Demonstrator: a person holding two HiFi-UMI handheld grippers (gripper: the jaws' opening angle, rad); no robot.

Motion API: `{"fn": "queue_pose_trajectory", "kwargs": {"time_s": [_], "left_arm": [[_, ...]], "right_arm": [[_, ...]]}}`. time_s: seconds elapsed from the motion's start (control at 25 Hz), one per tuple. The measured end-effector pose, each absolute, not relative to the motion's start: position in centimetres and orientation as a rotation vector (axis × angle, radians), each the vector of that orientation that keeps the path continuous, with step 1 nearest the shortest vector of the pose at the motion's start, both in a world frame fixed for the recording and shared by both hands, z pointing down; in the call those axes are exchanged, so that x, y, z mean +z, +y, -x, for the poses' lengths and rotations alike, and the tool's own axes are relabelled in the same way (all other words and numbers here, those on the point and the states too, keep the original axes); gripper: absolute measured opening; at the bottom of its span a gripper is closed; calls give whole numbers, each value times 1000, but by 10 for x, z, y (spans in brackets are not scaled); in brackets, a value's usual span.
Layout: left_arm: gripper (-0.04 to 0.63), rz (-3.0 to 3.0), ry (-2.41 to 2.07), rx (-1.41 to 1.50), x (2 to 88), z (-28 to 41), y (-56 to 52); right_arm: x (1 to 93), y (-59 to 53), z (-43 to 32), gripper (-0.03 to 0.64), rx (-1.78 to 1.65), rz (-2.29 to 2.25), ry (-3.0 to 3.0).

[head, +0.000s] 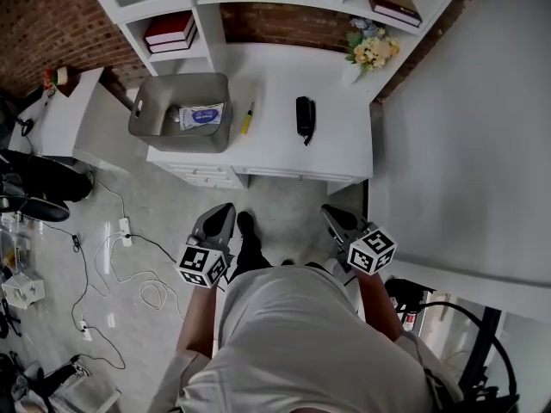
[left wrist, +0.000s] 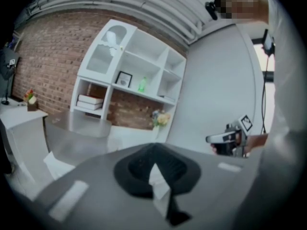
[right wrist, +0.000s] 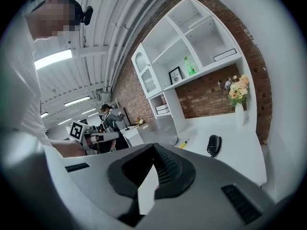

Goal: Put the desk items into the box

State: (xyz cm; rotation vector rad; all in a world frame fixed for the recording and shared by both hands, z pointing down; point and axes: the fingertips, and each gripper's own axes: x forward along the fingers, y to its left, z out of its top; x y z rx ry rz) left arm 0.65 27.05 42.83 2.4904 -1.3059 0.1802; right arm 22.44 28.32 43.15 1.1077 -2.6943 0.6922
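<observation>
Head view, steeply down: left gripper (head: 225,210) and right gripper (head: 332,213) carried low in front of the body, aimed at the desk (head: 275,76) but well short of it, so nothing within reach. Both sets of jaws pressed together with nothing between them, plain in each gripper view; probably kept closed simply because no pick is due yet. Ahead of the left gripper and a little to its outer side, at the desk's near corner: grey box (head: 148,101), open-topped, with a white-and-blue packet (head: 201,115) inside, handy for drops from either side. Straight ahead of the left gripper, just beside the box but apart from its wall: yellow pen (head: 247,119), lying flat. Ahead between the two grippers, nearer the right one's line: black object (head: 305,117), too small to name, alone on bare desktop. Far ahead of the right gripper, at the back corner: flowers (head: 373,50), out of the path. Beyond the box: books (head: 170,31). No obstacle between grippers and desk items; only loose cables (head: 129,256) on the floor off the left gripper's outer side, and a white wall (head: 465,119) close along the right gripper's outer side, likely narrowing any swing from there.
</observation>
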Motion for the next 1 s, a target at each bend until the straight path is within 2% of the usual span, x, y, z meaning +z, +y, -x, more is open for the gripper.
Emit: {"fn": "queue_pose_trajectory", "kwargs": {"time_s": [0.52,1.0], "left_arm": [[2,-2560,-1162,292,441,30,166],[2,-2607,-987,355,455,46,107]], "right_arm": [[426,175,-175,2,726,-1202,-2625],[438,120,-140,2,804,-1293,-2562]]}}
